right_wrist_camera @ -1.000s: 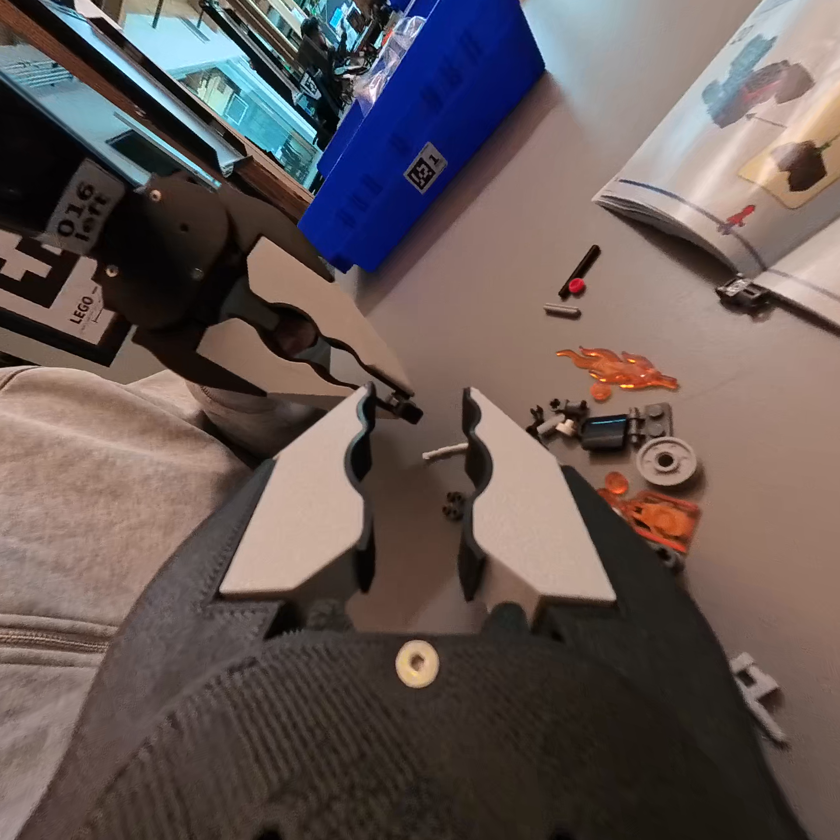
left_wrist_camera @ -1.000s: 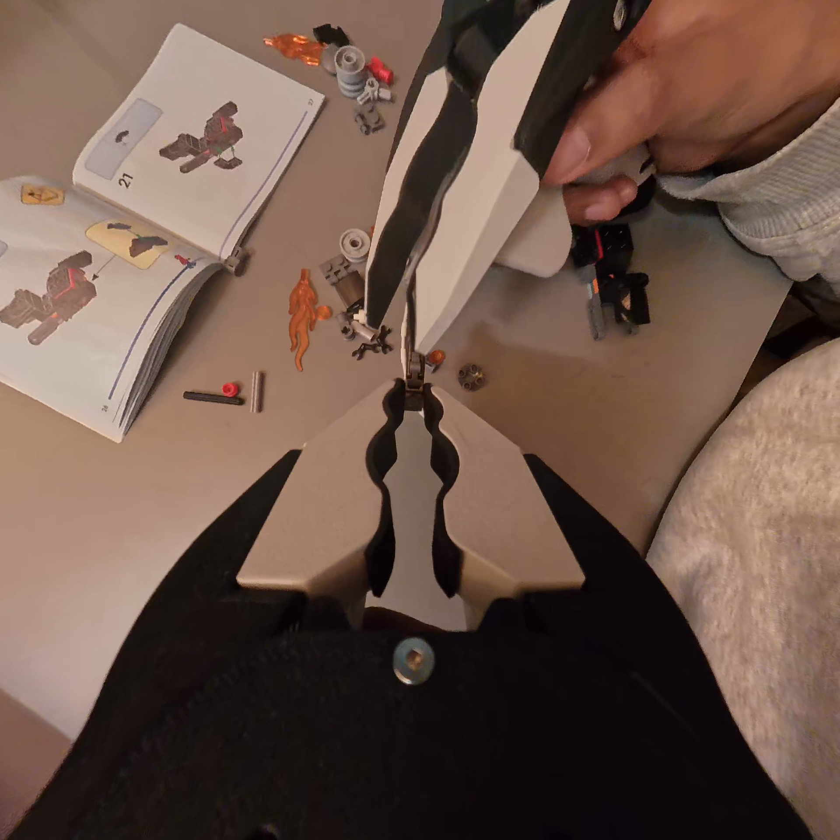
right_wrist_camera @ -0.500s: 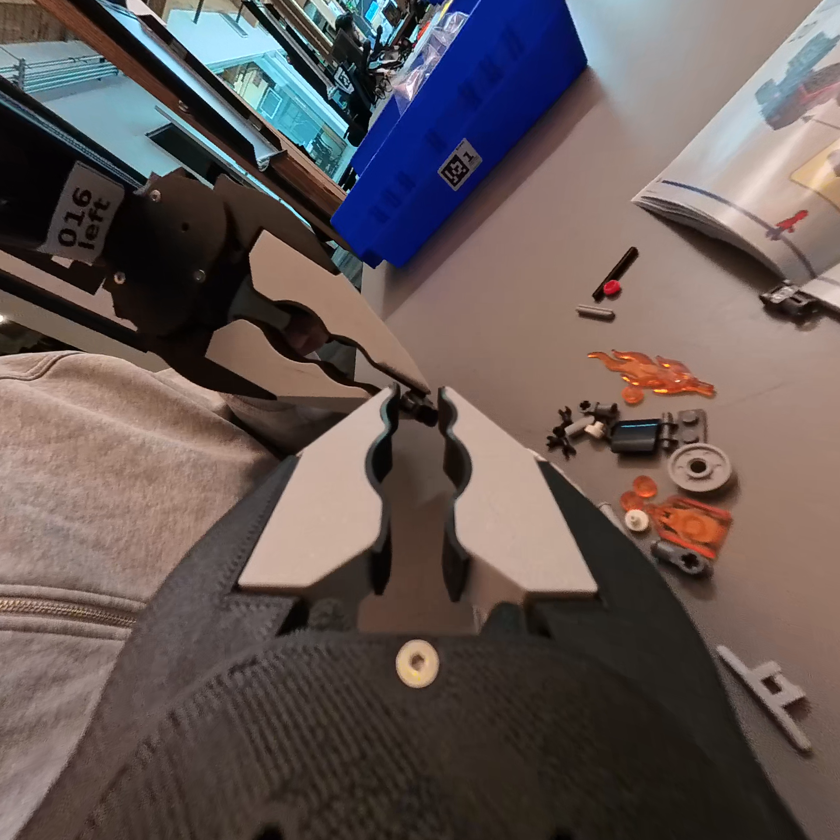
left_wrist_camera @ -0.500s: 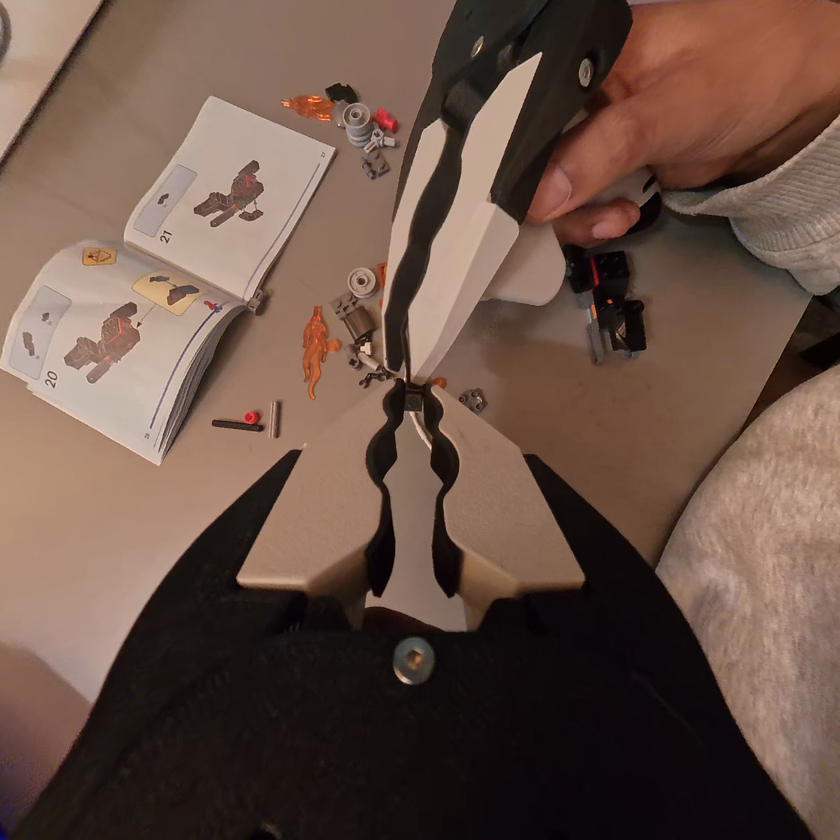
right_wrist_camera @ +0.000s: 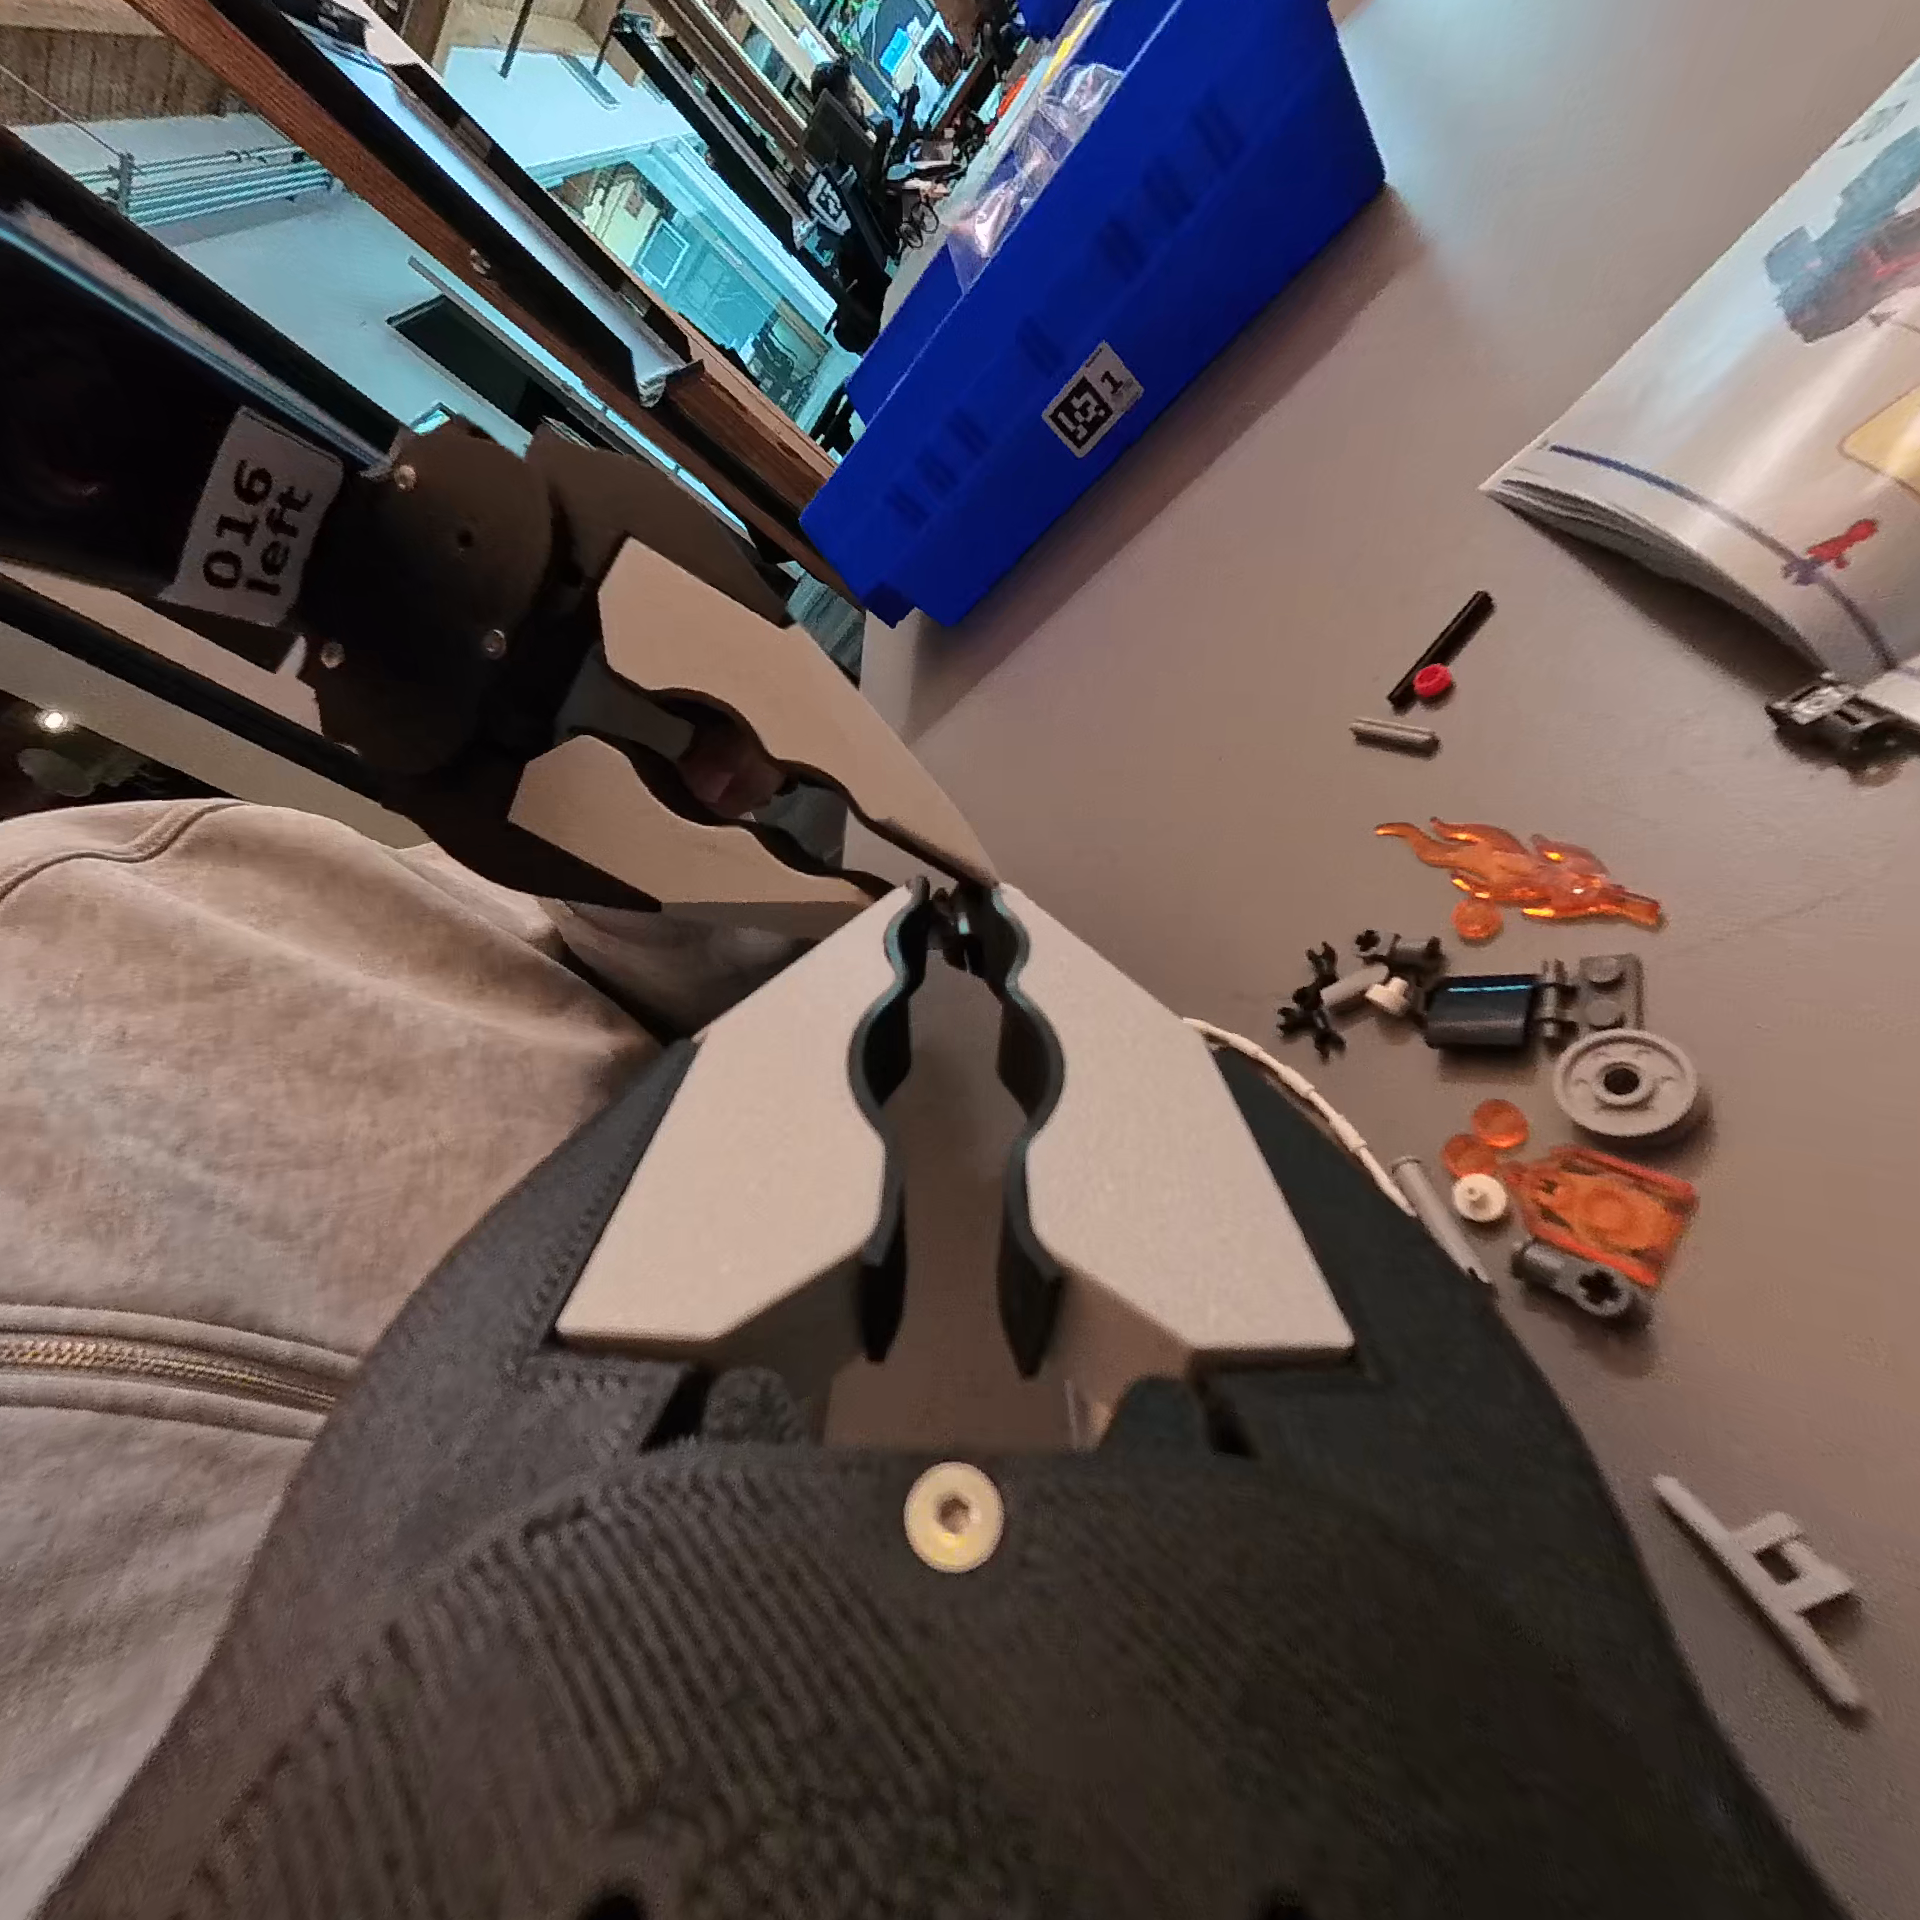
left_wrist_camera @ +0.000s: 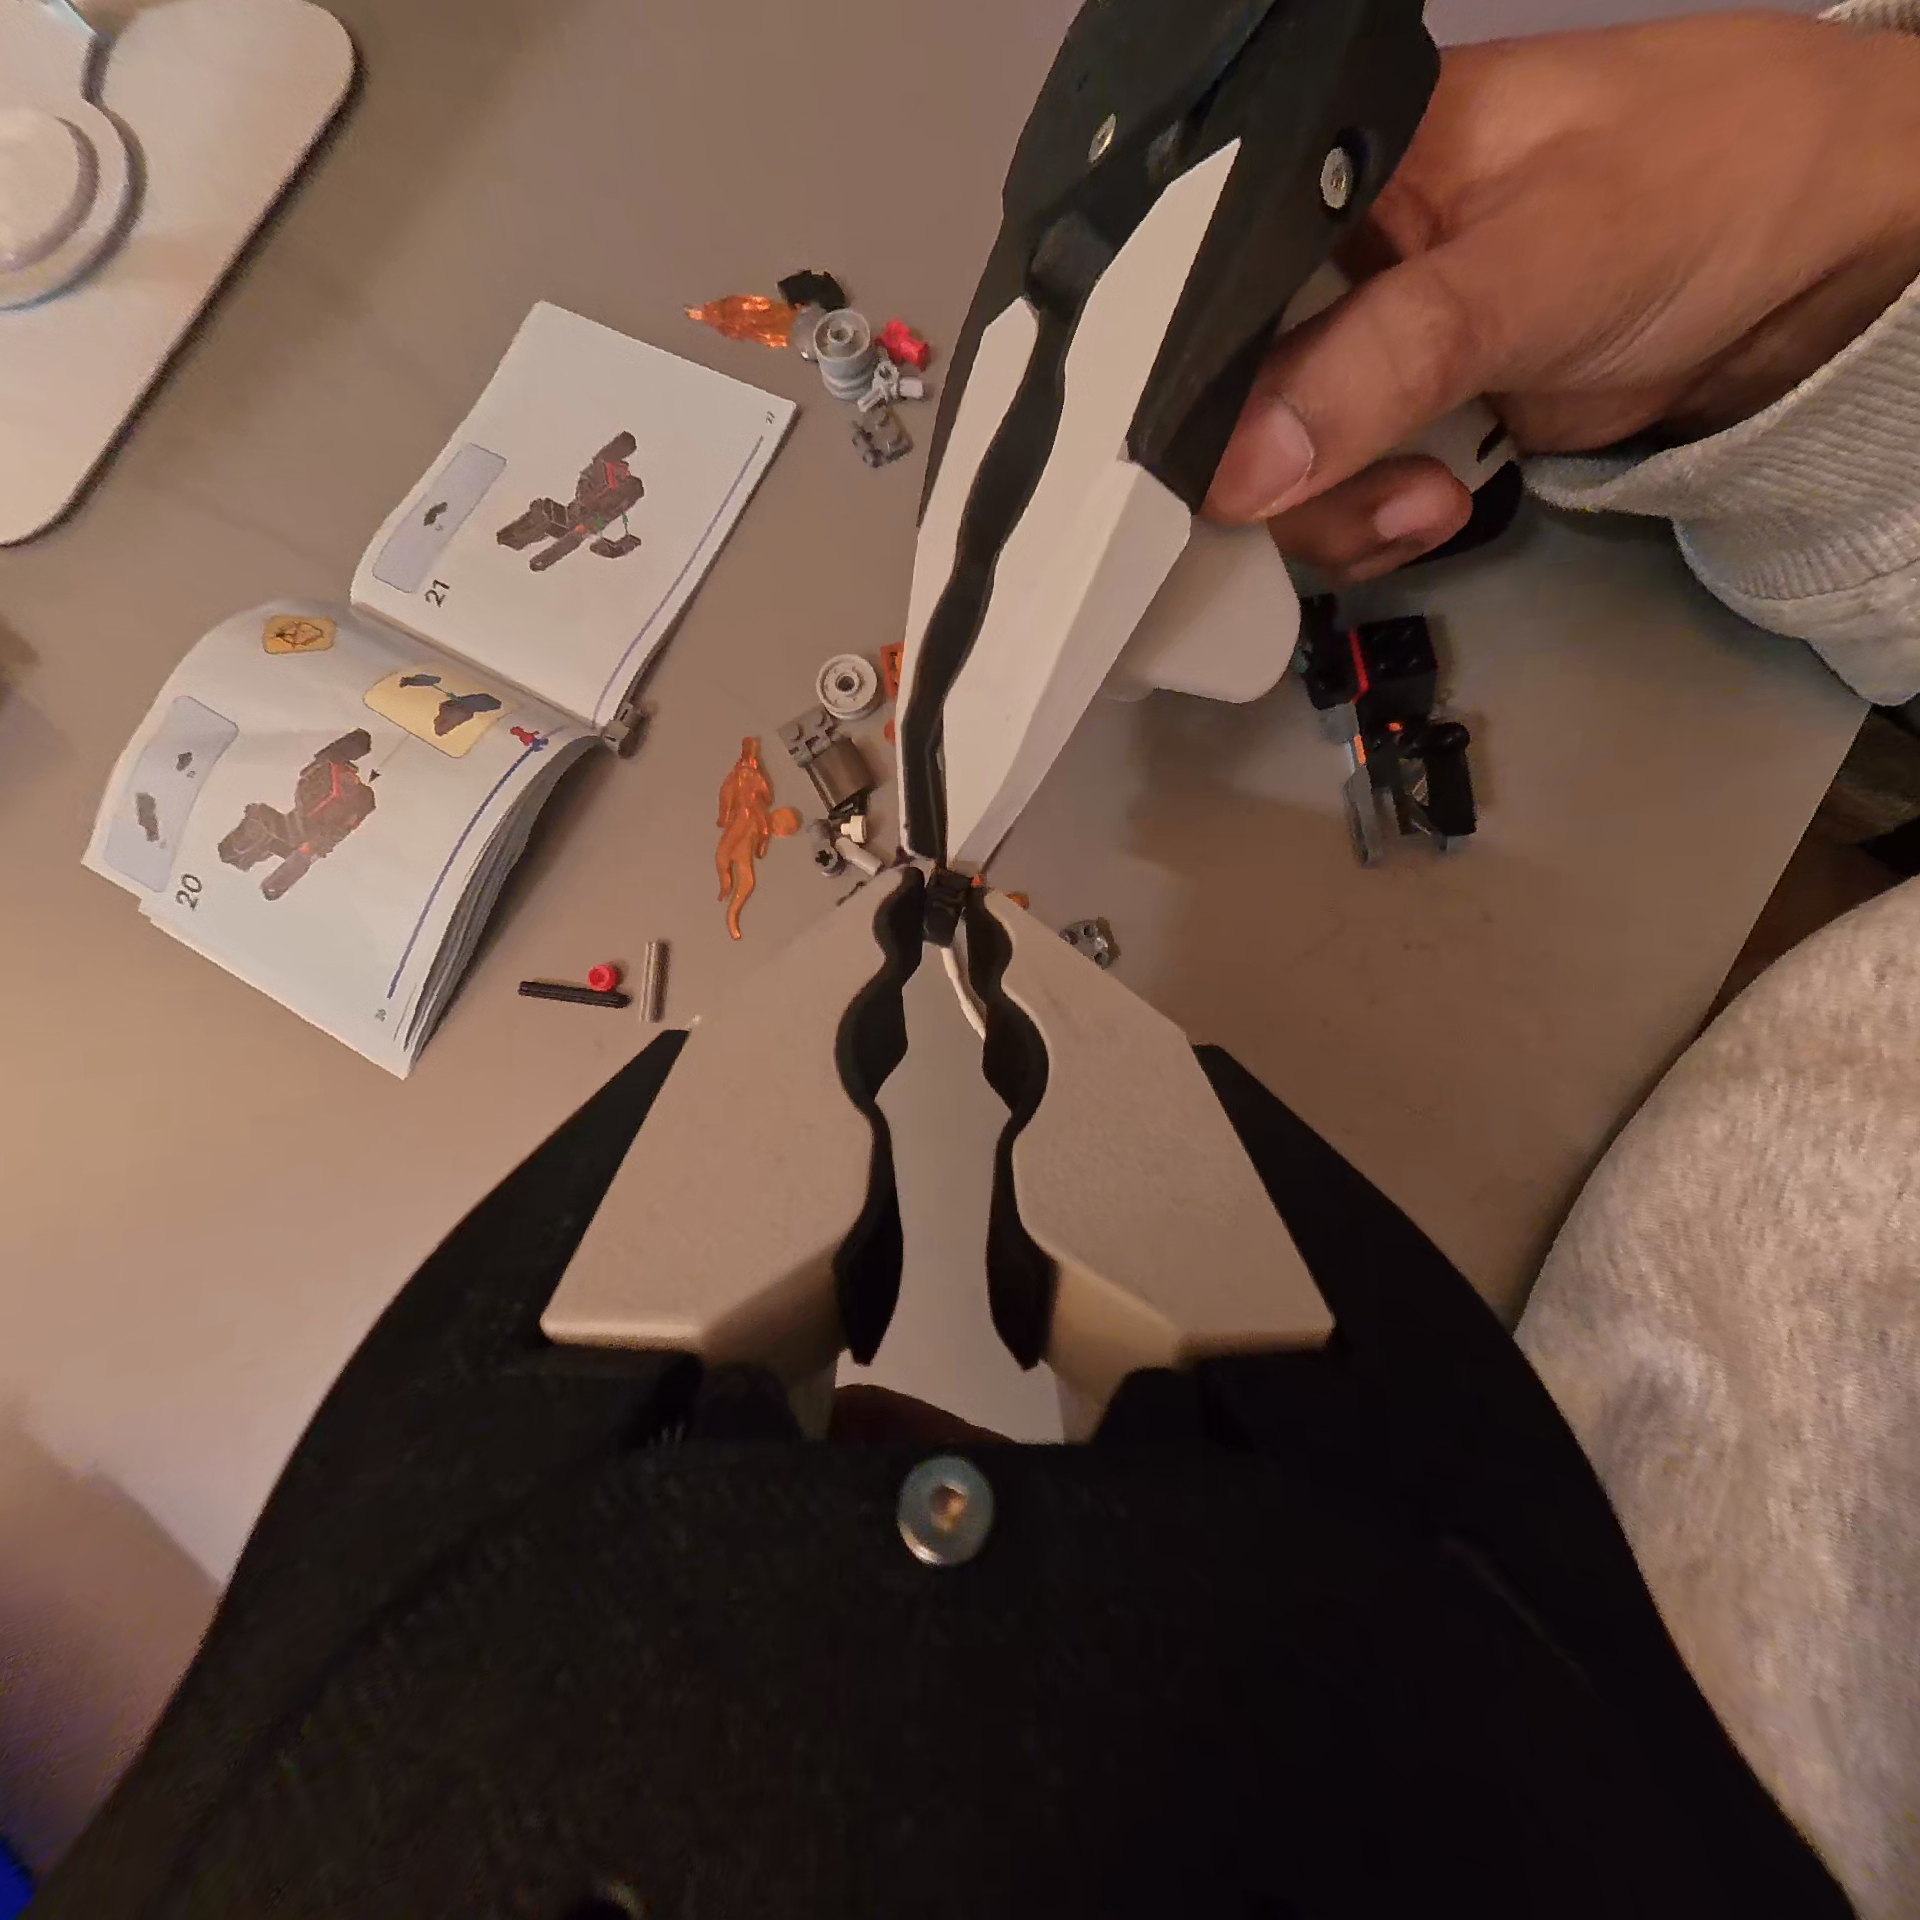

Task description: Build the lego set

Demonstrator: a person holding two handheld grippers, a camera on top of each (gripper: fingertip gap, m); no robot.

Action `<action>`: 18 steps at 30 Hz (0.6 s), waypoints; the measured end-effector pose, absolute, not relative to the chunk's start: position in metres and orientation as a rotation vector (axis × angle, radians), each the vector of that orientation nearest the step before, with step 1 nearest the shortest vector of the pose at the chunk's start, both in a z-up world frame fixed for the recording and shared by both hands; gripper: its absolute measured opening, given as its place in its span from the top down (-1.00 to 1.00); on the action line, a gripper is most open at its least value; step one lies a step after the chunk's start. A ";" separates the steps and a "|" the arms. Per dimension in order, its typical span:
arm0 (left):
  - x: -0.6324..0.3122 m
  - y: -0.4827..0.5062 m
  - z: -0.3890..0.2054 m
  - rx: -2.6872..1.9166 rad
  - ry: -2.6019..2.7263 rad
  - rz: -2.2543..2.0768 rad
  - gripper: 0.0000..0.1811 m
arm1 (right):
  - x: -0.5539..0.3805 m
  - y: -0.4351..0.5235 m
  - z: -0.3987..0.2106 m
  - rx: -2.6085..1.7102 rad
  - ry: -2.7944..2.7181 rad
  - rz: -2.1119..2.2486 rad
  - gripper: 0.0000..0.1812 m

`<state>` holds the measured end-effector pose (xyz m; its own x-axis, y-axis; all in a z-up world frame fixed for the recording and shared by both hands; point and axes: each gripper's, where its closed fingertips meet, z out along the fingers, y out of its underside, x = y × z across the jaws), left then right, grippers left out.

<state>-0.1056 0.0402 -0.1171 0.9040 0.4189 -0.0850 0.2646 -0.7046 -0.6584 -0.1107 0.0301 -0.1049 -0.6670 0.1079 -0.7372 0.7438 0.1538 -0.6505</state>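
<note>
Black, rigid, very light plastic Lego piece (left_wrist_camera: 943, 902) is pinched by both left gripper (left_wrist_camera: 940, 914) and right gripper (right_wrist_camera: 954, 920); you should grip its flat sides squarely, as it may slip.

L gripper (left_wrist_camera: 943, 906) and R gripper (right_wrist_camera: 954, 914) are met tip to tip, both nearly closed; R is held by a hand (left_wrist_camera: 1621, 260).

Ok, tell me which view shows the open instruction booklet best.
The left wrist view: the booklet lies open with both pages fully visible on the table. The right wrist view catches only part of it, cropped at the right edge.
</note>
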 end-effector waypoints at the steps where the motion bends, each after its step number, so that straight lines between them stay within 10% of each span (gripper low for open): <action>1: -0.105 0.041 -0.115 -2.382 -0.482 0.309 0.96 | -0.111 0.030 -0.104 0.805 1.894 -1.555 0.90; 18: -0.107 0.049 -0.099 -2.226 -0.490 0.367 0.97 | -0.115 0.035 -0.089 0.806 1.796 -1.632 0.95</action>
<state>-0.1074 0.0487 -0.0989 0.8824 0.4599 -0.0995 0.2247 -0.5975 -0.7697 -0.1154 0.0352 -0.0885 -0.6520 0.0545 -0.7563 0.7580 0.0706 -0.6484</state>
